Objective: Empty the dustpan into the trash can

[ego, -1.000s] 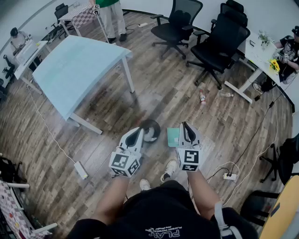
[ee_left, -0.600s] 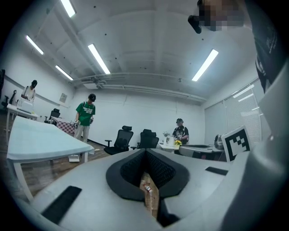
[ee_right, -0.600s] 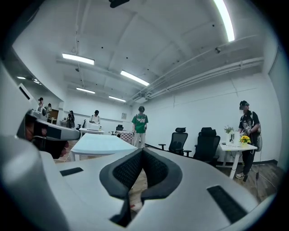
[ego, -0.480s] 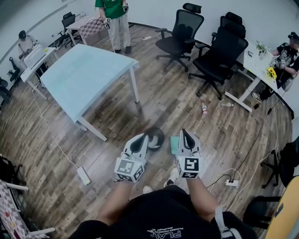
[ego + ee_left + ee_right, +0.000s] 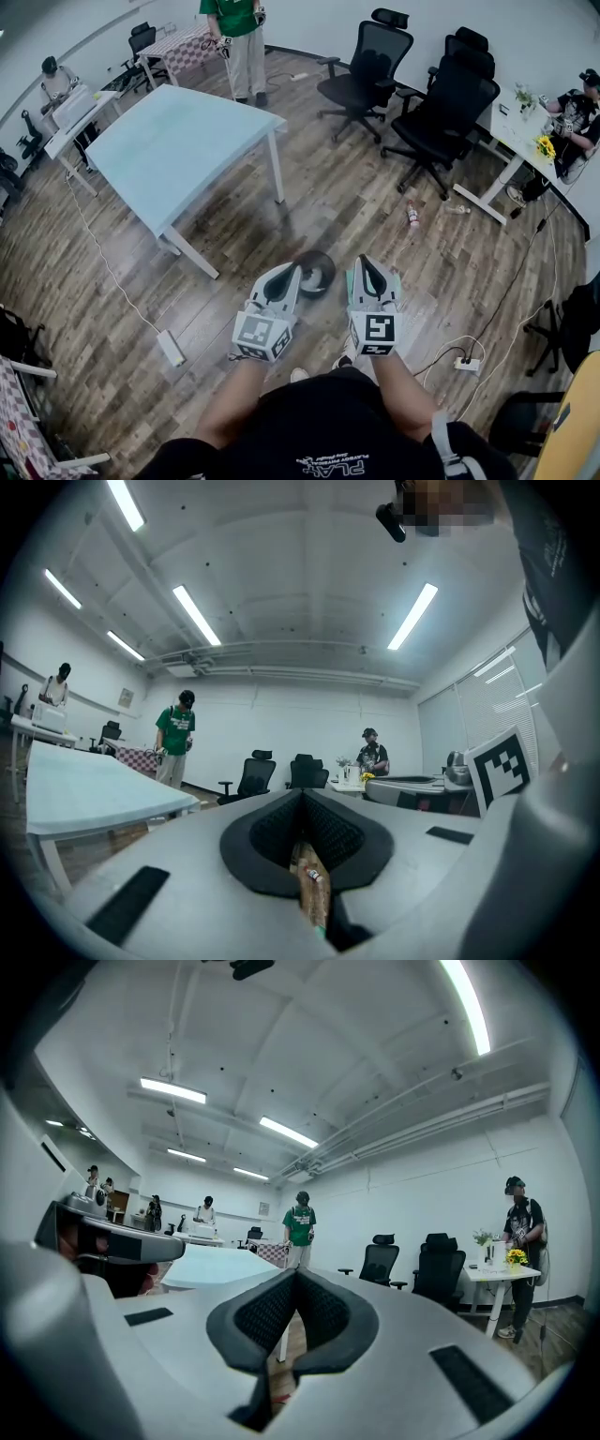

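Grippers: your left gripper (image 5: 289,275) and right gripper (image 5: 366,264) are both clenched tip to tip on nothing, held level side by side | dustpan (image 5: 350,278): teal sliver on the floor, peeking out beside your right gripper | trash can (image 5: 317,270): dark, round, just left of the dustpan, between your two grippers in the head view | beyond: pale blue table (image 5: 178,141).
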### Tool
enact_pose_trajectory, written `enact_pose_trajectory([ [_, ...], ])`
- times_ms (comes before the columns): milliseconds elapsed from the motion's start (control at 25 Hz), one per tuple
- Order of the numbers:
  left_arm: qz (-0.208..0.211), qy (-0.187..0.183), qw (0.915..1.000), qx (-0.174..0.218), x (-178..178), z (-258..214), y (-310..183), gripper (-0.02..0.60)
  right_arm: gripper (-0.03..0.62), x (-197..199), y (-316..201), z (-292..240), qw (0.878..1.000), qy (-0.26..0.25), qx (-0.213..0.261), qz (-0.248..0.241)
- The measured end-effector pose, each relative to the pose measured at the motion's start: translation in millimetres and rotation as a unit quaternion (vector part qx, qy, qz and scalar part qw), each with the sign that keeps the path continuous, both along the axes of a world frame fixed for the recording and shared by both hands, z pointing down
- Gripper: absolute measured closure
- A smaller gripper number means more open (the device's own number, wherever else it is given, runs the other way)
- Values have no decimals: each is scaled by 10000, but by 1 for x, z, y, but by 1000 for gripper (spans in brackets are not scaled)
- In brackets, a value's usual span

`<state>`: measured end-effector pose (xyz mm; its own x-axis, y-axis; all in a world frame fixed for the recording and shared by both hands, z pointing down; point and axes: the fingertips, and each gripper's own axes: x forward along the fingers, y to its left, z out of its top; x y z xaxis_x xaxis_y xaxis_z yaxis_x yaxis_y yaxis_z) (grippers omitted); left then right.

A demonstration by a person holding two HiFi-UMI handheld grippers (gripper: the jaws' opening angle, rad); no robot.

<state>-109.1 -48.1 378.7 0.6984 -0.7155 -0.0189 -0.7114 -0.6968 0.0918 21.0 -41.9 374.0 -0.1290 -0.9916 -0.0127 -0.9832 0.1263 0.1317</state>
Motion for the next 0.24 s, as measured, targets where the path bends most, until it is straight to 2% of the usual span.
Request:
enact_pose_trajectory([
  [240, 4, 88, 9999, -55, -6, -2, -4, 561, 571, -10, -4, -8, 9999, 94, 60, -28],
])
